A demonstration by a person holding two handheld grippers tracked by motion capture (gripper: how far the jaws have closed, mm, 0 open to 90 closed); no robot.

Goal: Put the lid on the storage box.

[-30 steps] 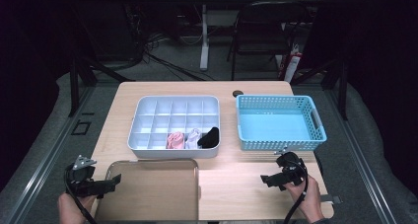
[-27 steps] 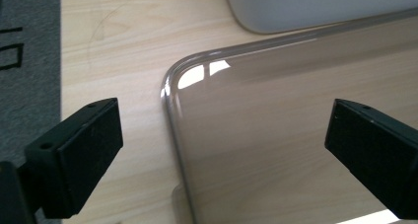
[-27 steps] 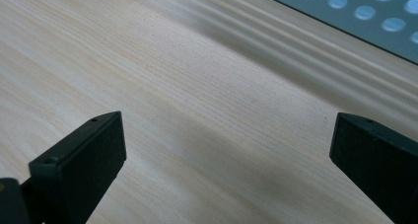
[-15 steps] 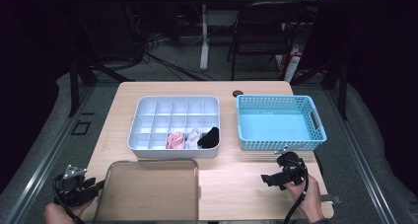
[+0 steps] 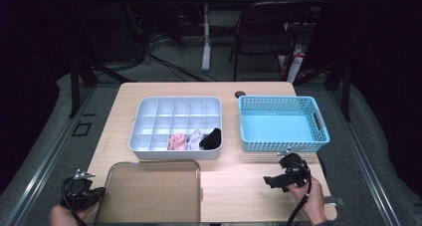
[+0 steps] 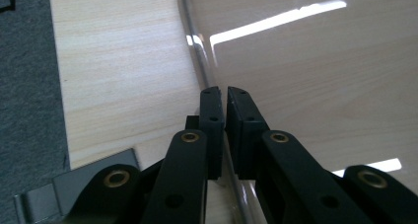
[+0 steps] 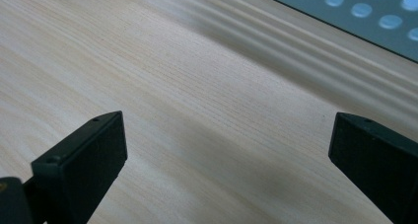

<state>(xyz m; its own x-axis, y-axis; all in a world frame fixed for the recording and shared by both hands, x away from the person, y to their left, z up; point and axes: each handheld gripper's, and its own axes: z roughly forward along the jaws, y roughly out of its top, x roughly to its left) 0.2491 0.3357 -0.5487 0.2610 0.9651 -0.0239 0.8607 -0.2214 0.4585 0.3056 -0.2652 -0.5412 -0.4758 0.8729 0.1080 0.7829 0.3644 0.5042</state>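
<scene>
A: The clear lid (image 5: 149,191) lies flat at the table's (image 5: 249,186) near edge, at about 7 o'clock from the table's middle. The left gripper (image 6: 226,98) has just been closing, and its jaws now clamp the lid's raised left rim, which runs up between the pads.

B: And in the high view?

A: There the left gripper (image 5: 94,192) sits at 9 o'clock of the lid, held in a hand (image 5: 62,216) at the frame's bottom edge, off the table's left side.

B: What lies beyond the lid?

A: At 12 o'clock, just past its far edge, stands a white tray (image 5: 176,106) with many compartments. Its near row holds a pink piece (image 5: 176,141), a pale piece (image 5: 194,139) and a black piece (image 5: 211,138), side by side.

B: The right side?

A: A blue basket (image 5: 318,121) stands at 3 o'clock of the tray, near it but apart. The right gripper (image 5: 268,182) rests in a hand (image 5: 311,201) at 6 o'clock of the basket, pointing toward 9 o'clock.

B: Its jaws?

A: The right gripper (image 7: 226,140) stands wide open over bare wood, with the basket wall (image 7: 365,12) at 1 o'clock in its own view.
</scene>
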